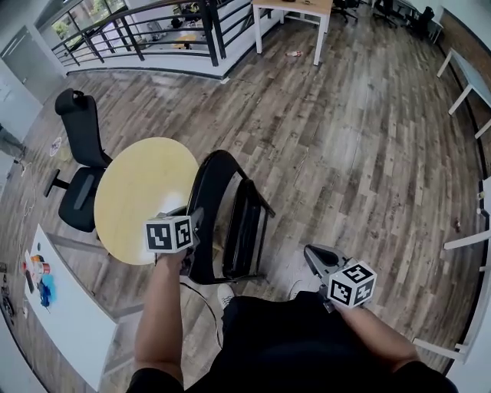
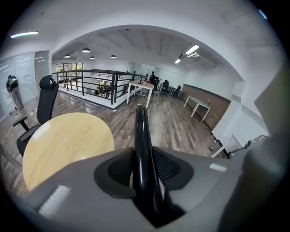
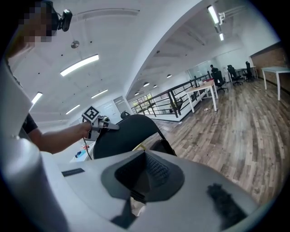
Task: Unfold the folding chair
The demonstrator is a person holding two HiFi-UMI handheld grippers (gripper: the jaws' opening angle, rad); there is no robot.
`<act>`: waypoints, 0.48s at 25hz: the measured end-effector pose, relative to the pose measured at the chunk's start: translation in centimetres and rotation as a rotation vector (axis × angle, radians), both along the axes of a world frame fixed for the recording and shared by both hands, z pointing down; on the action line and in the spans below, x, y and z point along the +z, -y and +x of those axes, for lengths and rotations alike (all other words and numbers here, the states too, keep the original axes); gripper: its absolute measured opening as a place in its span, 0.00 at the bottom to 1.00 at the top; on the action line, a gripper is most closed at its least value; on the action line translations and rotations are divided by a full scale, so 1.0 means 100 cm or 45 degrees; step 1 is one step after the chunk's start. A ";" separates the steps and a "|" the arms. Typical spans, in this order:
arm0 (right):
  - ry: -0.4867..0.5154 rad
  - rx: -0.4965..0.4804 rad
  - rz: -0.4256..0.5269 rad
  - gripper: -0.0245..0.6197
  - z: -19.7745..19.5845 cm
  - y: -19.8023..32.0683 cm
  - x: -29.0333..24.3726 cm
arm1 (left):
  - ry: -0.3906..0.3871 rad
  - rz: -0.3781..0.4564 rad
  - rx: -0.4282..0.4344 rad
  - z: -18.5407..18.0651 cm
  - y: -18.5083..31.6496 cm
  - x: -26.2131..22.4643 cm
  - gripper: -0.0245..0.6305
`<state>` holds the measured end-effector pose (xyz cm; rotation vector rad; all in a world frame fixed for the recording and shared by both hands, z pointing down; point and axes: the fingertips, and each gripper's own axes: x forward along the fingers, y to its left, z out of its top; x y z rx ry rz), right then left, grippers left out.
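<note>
Head view: a wood-plank floor (image 1: 345,153) fills an open office. A black railing (image 1: 138,31) runs along the top left and white desks (image 1: 295,8) stand at the edges. A black office chair (image 1: 77,146) sits beside a round yellow table (image 1: 142,196). The folding chair (image 1: 230,215) stands upright on the floor just right of the table, its seat and back close together. The left gripper (image 1: 193,229) is at the left side of the chair's back rim. The right gripper (image 1: 314,257) hangs well apart from the chair, low on the right, near the person's body.

Left gripper view: the chair's black rim runs up between the jaws, which stand wide and clamp it. The table lies to the left, with the railing and desks behind.

Right gripper view: the jaws are pressed together with nothing between them. Beyond them is the chair's black back with the left gripper at its edge. Ceiling lights (image 3: 79,65) are above and the plank floor is to the right.
</note>
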<state>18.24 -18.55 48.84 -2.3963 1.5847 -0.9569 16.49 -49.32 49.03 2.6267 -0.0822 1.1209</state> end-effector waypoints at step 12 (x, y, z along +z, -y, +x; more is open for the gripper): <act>0.024 -0.036 0.014 0.05 0.004 -0.048 0.002 | -0.037 -0.098 0.025 0.013 -0.060 -0.009 0.22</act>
